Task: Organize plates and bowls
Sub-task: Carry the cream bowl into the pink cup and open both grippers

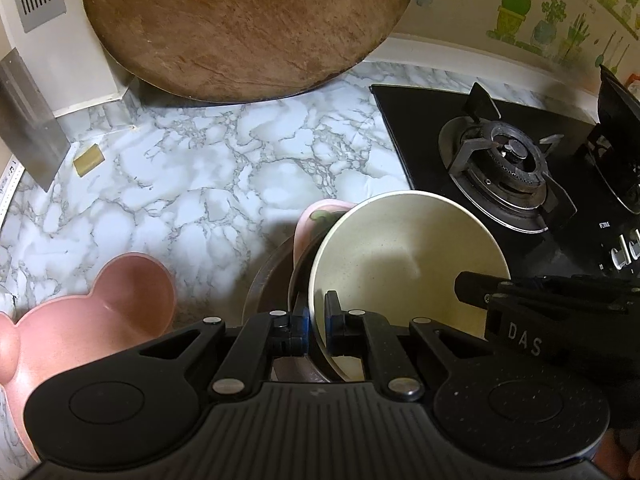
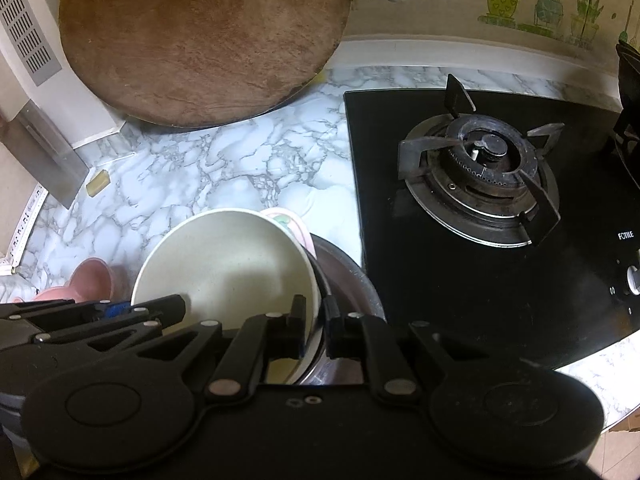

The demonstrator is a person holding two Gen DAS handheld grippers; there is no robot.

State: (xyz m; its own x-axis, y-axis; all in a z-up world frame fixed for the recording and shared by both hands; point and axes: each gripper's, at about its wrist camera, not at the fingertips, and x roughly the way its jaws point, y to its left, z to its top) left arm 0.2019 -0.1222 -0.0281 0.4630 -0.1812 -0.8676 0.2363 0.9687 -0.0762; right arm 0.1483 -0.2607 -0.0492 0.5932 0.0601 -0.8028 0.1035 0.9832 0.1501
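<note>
A cream bowl [image 1: 400,248] [image 2: 228,256] sits tilted inside a steel bowl [image 1: 272,280] [image 2: 352,280], low over the marble counter. A pink patterned dish [image 1: 316,216] [image 2: 288,220] peeks out behind the cream rim. My left gripper [image 1: 315,316] is shut on the cream bowl's left rim. My right gripper [image 2: 315,320] is shut on the opposite rim, with the steel rim close against it. A pink bear-shaped bowl [image 1: 80,320] [image 2: 92,280] rests on the counter to the left of the stack.
A large round wooden board [image 1: 248,28] leans against the back wall. The black gas hob [image 1: 500,160] [image 2: 480,168] lies to the right. A metal blade [image 1: 28,120] and a small yellow block [image 1: 89,159] are at the far left of the marble counter [image 1: 200,168].
</note>
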